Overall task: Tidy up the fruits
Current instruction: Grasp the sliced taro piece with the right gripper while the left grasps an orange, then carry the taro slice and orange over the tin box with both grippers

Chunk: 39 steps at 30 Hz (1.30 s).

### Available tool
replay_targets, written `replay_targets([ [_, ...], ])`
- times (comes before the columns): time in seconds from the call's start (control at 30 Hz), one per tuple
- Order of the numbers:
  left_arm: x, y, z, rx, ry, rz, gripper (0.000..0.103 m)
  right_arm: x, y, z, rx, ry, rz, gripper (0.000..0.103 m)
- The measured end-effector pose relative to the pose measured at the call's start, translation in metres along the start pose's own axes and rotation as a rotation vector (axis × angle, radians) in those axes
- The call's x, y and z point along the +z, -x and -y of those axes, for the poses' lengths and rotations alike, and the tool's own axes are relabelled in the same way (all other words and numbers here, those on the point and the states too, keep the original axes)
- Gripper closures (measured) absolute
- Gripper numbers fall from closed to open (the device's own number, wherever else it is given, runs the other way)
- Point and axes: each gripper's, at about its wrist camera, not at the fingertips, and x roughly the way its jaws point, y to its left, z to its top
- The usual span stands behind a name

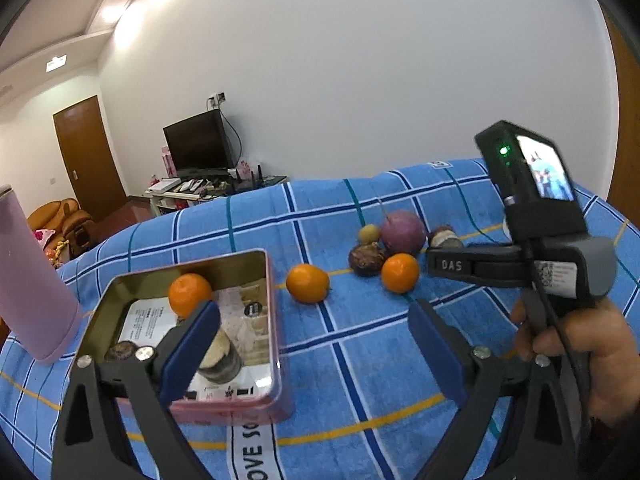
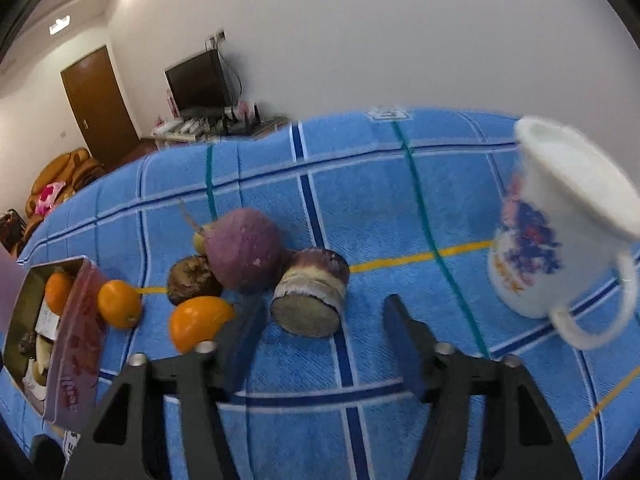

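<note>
Oranges: one (image 1: 189, 294) in tin (image 1: 276, 344), two (image 1: 307, 283) (image 1: 400, 273) on cloth (image 1: 360, 344). Left gripper (image 1: 314, 334) fingers wide, empty; right gripper (image 2: 320, 334) fingers wide, empty.

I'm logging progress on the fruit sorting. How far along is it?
Done: one orange and some cut pieces lie in the pink tin. In hand: nothing; left hand-held gripper and right hand-held gripper are open. Left: two oranges and the pile around the purple fruit.
</note>
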Motion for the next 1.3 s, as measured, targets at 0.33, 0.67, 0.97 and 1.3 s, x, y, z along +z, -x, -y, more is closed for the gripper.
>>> replay_targets([
  [0.33,0.013,-0.022,0.018,-0.032,0.003,-0.043,0.009,-0.010,0.006,0.000,0.000,0.074,-0.027,0.062],
  [0.67,0.024,-0.071,0.048,-0.116,0.051,-0.188,0.032,-0.025,0.049,0.027,-0.035,0.009,0.090,0.064],
  [0.97,0.031,-0.109,0.065,-0.121,0.068,-0.249,0.040,-0.023,0.059,0.047,-0.015,-0.044,0.120,0.064],
  [1.3,0.029,-0.128,0.068,-0.124,0.092,-0.318,0.063,-0.021,0.057,0.045,-0.016,-0.052,0.116,0.064],
])
